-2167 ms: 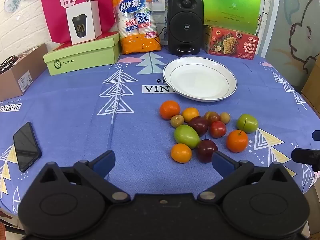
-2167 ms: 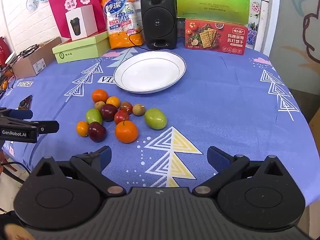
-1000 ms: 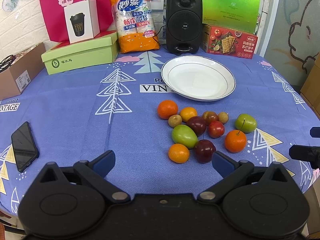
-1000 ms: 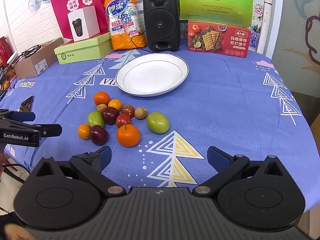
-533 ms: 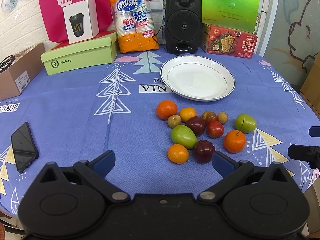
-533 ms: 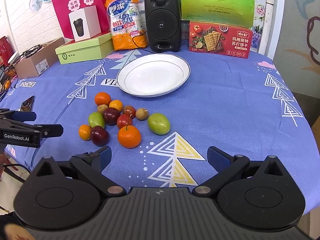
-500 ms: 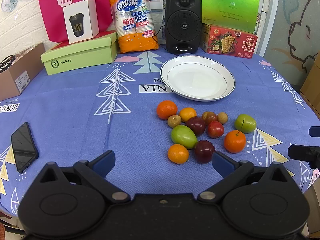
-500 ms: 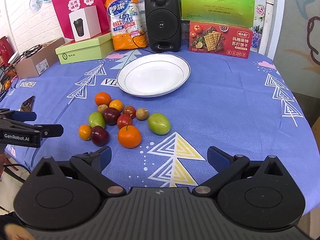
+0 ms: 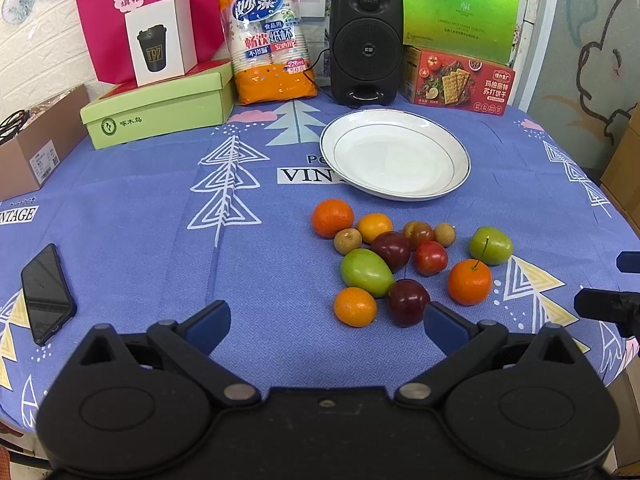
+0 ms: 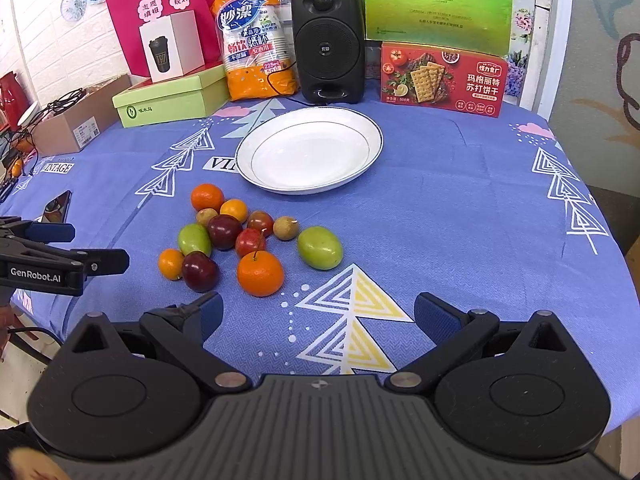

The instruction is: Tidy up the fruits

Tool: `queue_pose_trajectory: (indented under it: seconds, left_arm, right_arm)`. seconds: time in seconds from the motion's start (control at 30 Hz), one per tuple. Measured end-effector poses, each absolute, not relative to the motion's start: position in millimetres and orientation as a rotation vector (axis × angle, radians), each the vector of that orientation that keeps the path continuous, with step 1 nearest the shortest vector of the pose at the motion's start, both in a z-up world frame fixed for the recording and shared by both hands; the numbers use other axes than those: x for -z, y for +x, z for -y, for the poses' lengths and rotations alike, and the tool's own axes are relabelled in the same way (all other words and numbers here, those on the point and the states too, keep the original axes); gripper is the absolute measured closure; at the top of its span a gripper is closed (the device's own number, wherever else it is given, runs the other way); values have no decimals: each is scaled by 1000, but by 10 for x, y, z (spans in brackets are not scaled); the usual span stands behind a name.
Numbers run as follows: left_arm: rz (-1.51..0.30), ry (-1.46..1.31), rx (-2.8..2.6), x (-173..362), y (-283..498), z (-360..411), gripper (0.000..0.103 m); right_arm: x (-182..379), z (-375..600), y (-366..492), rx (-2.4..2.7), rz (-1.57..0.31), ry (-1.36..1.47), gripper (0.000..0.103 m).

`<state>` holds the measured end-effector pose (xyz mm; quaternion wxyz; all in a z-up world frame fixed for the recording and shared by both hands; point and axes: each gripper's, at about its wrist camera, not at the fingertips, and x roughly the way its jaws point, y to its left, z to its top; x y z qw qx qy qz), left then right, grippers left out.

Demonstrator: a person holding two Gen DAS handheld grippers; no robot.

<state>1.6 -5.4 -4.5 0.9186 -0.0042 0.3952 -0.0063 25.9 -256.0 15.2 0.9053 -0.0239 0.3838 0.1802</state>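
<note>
A cluster of several small fruits lies on the blue tablecloth: oranges (image 9: 469, 282), a green mango (image 9: 366, 273), a green apple (image 9: 490, 245), dark plums (image 9: 408, 297) and small brown fruits. An empty white plate (image 9: 456, 152) sits just behind them; it also shows in the right wrist view (image 10: 372, 136). My left gripper (image 9: 326, 326) is open and empty, just short of the nearest plum. My right gripper (image 10: 318, 316) is open and empty, near the stemmed orange (image 10: 260, 273) and a green fruit (image 10: 320, 247).
A black phone (image 9: 46, 292) lies at the left. Along the back stand a green box (image 9: 160, 110), a paper-cup pack (image 9: 270, 38), a black speaker (image 9: 366, 44) and a cracker box (image 9: 460, 80). A cardboard box (image 9: 32, 148) is far left. The table edge curves at right.
Both grippers have crept slightly forward toward the fruits; the right wrist view now sits closer to the cluster. Both stay open. No fruit has moved.
</note>
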Motion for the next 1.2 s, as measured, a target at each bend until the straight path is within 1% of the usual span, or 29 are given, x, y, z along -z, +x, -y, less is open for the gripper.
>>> queue_pose_trajectory:
  seconds: [0.93,1.2]
  left_arm:
    - [-836,-11,11,128,121,88,0]
    - [-862,0,2,288,193,31,0]
  right_arm:
    - [-81,2597,354,-381,-813,-34,0]
    - [20,2635,446,-398,-821,-30,0]
